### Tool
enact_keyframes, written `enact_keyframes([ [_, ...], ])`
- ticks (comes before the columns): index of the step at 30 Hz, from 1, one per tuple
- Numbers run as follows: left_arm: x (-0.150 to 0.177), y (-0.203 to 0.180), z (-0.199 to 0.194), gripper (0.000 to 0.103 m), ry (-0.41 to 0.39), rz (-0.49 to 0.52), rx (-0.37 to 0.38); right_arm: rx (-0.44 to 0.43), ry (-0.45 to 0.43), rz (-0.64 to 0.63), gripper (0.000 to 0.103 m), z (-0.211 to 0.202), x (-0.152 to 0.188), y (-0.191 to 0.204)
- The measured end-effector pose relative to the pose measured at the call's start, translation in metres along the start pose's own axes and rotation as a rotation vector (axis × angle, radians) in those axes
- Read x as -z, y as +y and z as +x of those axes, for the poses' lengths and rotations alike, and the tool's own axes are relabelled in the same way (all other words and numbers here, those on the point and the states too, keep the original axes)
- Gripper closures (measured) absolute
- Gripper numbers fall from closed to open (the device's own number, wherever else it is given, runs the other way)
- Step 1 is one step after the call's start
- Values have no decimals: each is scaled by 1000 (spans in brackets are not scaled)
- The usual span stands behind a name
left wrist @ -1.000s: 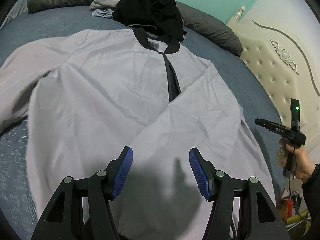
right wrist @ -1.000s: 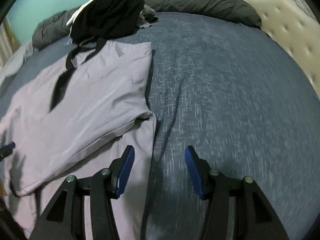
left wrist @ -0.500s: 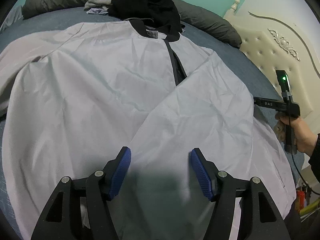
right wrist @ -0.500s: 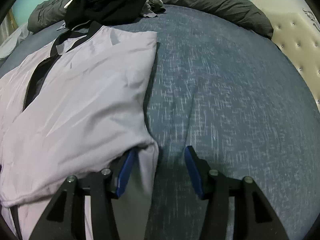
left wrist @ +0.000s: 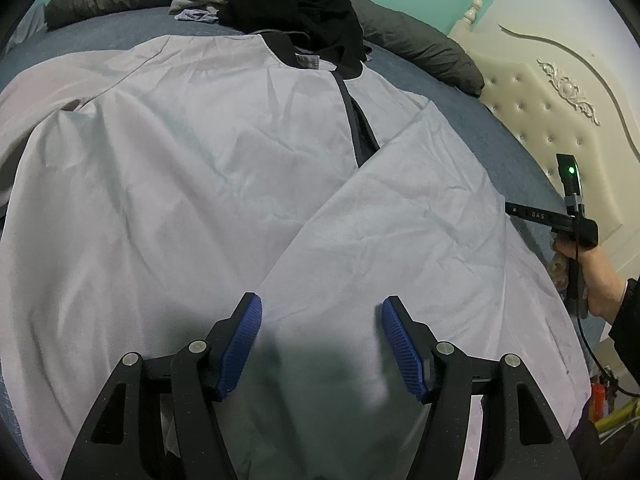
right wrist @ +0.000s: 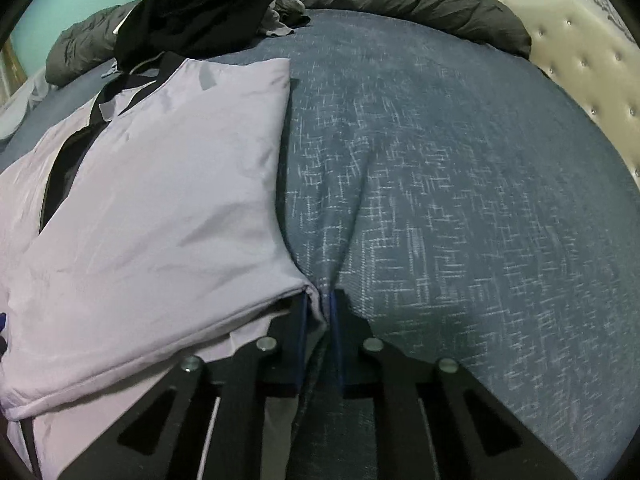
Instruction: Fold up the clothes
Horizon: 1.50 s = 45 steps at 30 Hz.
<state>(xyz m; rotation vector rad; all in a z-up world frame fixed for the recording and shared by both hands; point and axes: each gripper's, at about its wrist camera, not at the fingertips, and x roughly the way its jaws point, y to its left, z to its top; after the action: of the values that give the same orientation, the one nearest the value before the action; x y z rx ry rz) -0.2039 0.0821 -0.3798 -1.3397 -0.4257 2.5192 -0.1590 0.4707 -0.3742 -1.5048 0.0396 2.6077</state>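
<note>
While the right gripper (right wrist: 318, 312) sat low in the middle of its own view, its jaws were closing, and the side edge of the pale grey jacket (right wrist: 152, 216) was pinched between the blue pads. A second before, those jaws had stood wide apart above the cloth and the bed. Now they had dropped down and come nearly together on the edge, it seemed with a bit of the bed cover too. That looked like the start of the next fold: the edge was caught and could be lifted over.

At the bottom of the left view, the left gripper (left wrist: 320, 344) was spread wide, with nothing between its pads. It had come a little closer to the jacket than before, but it was not squeezing anything yet.

Past both grippers, the jacket (left wrist: 224, 184) lay flat and open across the blue bed (right wrist: 460, 200), filling most of the left view. One front flap was already folded over the middle. Its black collar (left wrist: 280, 46) pointed to the top of the frame.

At the right edge of the left view, a hand (left wrist: 592, 276) held the right tool's handle.

Farther back, near the top, a pile of dark clothes (left wrist: 296, 4) waited beside a grey pillow (left wrist: 420, 52) and a cream headboard (left wrist: 560, 116).
</note>
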Motion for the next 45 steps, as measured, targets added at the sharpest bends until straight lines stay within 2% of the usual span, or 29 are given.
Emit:
enact_keyframes([
  [4, -1, -2, 1, 36, 2, 8, -7, -32, -18, 34, 92, -18, 3, -14],
  [7, -1, -2, 0, 36, 3, 6, -6, 2, -28, 105, 92, -33, 6, -32],
  [10, 0, -3, -1, 35, 2, 10, -10, -26, -79, 138, 92, -49, 0, -39],
  [12, 1, -4, -2, 35, 2, 12, -12, -67, -89, 119, 92, -50, -16, -30],
  [19, 0, -2, 0, 35, 6, 4, -3, -163, -56, 74, 89, -24, -63, 24],
  [23, 1, -1, 0, 35, 6, 4, -2, -153, 17, 38, 89, 7, -69, 50],
  [27, 1, -1, 0, 35, 8, 2, -1, -98, 60, 76, 89, 27, -70, 49],
  [29, 0, -1, 0, 35, 8, -2, 3, -92, 14, 130, 89, 22, -72, 44],
  [30, 0, -1, 0, 35, 9, -3, 4, -128, -14, 156, 89, 19, -73, 42],
  [31, 1, -1, 0, 35, 9, -2, 3, -148, -7, 154, 89, 20, -72, 44],
  [33, 1, -1, -1, 35, 11, 1, 0, -129, 73, 115, 89, 32, -69, 51],
  [34, 1, -1, 0, 35, 11, 2, -1, -120, 71, 110, 89, 30, -69, 52],
  [36, 0, -1, 0, 35, 12, 2, -1, -125, 36, 140, 89, 17, -67, 52],
  [38, 0, -2, 0, 34, 14, 0, 0, -168, -13, 185, 89, -4, -59, 52],
  [45, 1, 3, -5, 34, 1, -26, 26, -315, -126, 325, 89, -66, 4, 71],
])
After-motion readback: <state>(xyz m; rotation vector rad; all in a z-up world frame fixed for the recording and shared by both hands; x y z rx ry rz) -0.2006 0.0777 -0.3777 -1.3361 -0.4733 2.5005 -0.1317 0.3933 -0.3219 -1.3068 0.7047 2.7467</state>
